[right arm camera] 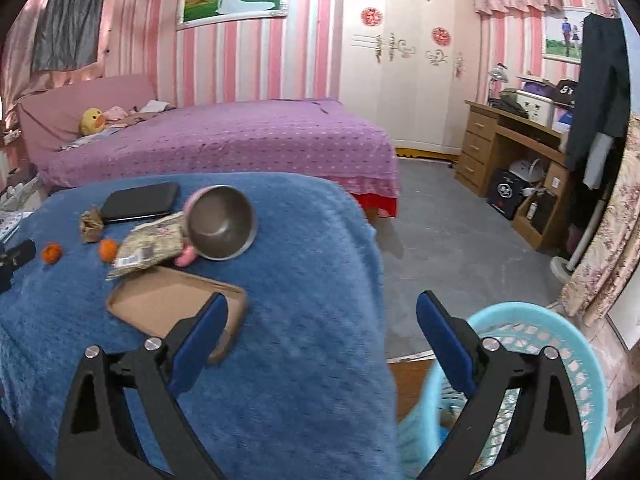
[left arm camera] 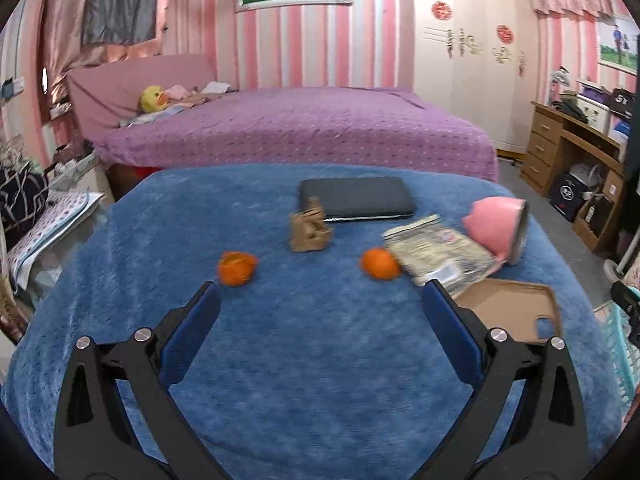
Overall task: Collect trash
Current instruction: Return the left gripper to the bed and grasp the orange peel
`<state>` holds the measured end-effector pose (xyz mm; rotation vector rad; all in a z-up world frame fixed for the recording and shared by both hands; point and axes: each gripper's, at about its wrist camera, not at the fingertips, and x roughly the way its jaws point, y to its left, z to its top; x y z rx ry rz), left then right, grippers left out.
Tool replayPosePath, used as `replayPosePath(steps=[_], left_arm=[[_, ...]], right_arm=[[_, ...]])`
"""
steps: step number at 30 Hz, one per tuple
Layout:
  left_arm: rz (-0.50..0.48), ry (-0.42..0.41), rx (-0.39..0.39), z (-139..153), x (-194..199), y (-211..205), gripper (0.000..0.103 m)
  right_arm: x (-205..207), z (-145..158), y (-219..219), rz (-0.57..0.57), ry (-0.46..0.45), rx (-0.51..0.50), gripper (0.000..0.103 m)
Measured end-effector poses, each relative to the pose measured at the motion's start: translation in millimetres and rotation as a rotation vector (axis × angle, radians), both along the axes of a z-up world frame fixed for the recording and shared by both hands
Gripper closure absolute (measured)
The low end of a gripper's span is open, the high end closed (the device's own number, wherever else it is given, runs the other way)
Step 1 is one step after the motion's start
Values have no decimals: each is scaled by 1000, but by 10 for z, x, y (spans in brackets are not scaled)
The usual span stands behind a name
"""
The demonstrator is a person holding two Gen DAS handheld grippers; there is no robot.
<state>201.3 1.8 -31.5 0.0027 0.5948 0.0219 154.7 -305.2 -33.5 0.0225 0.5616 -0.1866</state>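
Observation:
On the blue blanket (left arm camera: 280, 360) lie two pieces of orange peel (left arm camera: 236, 267) (left arm camera: 380, 263), a crumpled brown paper scrap (left arm camera: 310, 231), a snack wrapper (left arm camera: 438, 254) and a flat cardboard piece (left arm camera: 512, 312). My left gripper (left arm camera: 320, 292) hovers open over the blanket, short of the peels, with nothing between its fingers. My right gripper (right arm camera: 322, 302) is open and empty, at the blanket's right edge; its left finger overlaps the cardboard piece (right arm camera: 168, 304), its right finger hangs over the turquoise basket (right arm camera: 560, 344). The wrapper (right arm camera: 150, 246) and peels (right arm camera: 52, 253) (right arm camera: 108, 249) lie farther left.
A pink bowl (right arm camera: 222, 222) lies tipped on its side against the wrapper. A black tablet (left arm camera: 356, 198) rests at the back of the blanket. Behind stands a purple bed (left arm camera: 300, 128); a wooden desk (right arm camera: 516, 152) is at the right, with grey floor (right arm camera: 440, 240) between.

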Motion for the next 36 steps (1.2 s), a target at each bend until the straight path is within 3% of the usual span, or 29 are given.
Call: replayPosePath(steps=[6, 14, 19, 29, 32, 34, 36], left_arm=[[59, 21, 30, -99, 82, 385, 6], [103, 50, -2, -174, 239, 800, 6], [110, 75, -9, -246, 376, 1011, 13], [35, 168, -37, -426, 824, 889, 26], [14, 209, -45, -501, 980, 844, 37], [0, 251, -43, -574, 1051, 818, 52], [-1, 269, -51, -606, 1083, 821, 59]], right_arm=[[126, -4, 250, 47, 7, 14, 10], [393, 52, 681, 132, 15, -41, 10], [605, -28, 779, 153, 47, -68, 10], [782, -252, 657, 134, 102, -23, 10], [809, -278, 626, 129, 108, -18, 10], [841, -291, 607, 127, 110, -18, 10], [858, -299, 591, 125, 110, -6, 10]])
